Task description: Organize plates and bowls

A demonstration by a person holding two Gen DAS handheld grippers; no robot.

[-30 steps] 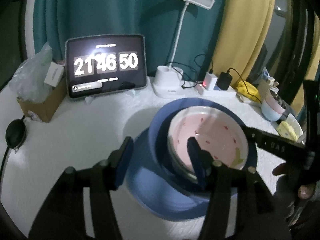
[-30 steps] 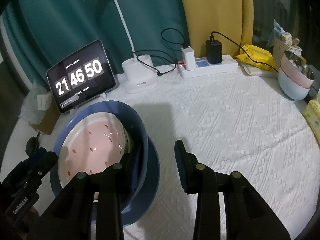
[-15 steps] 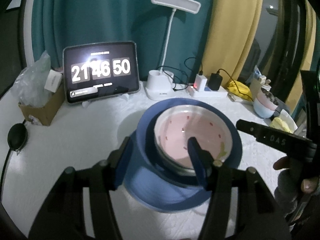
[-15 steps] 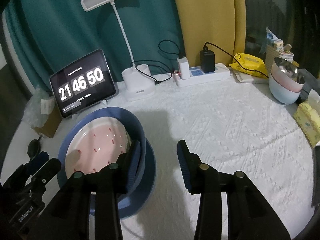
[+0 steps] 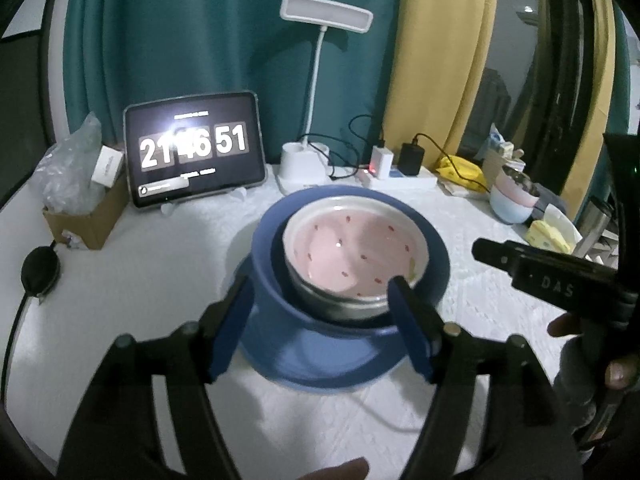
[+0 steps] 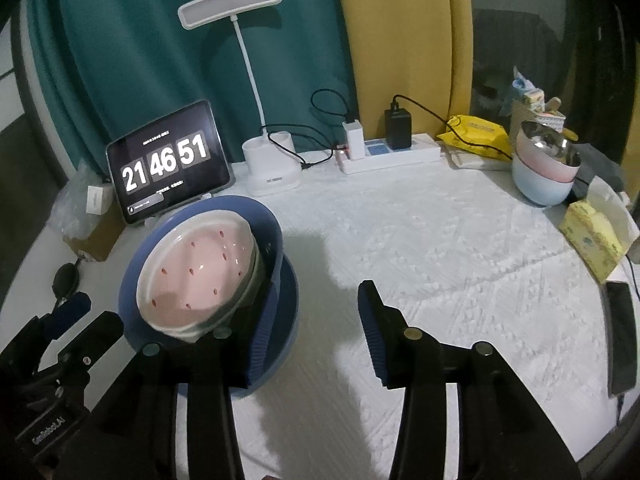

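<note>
**Both tools let go of the stacked dishes**

A pink dotted plate (image 5: 352,252) sits on a steel bowl (image 5: 340,308), which nests in a blue bowl (image 5: 268,276), and the whole stack stands on a blue plate (image 5: 320,364) on the white desk (image 6: 440,240), left of centre and in front of the tablet clock (image 6: 166,162).

The left tool (image 5: 320,328) now stands wide. Its jaws have just been opening, and they straddle the near wall of the blue bowl without pressing on it: one pad is outside the bowl's left flank with a gap showing, the other hangs in front of the steel bowl's rim. A second ago that pad reached deep over the pink plate; now it is drawn back toward the stack's near edge, and the stack looks further off.

The right tool (image 6: 320,320) is also loose. Its jaws have just been opening too. The left pad lies close along the blue bowl's right wall, whether touching I cannot tell, and the right pad stands over bare desk, well apart from the dishes. Earlier the left pad was tucked tighter against the bowl.

The clock has ticked from 21:46:50 to 21:46:51. The desk lamp (image 6: 272,168), power strip (image 6: 390,154) and the pastel bowls (image 6: 542,174) at the far right lie as before.
</note>
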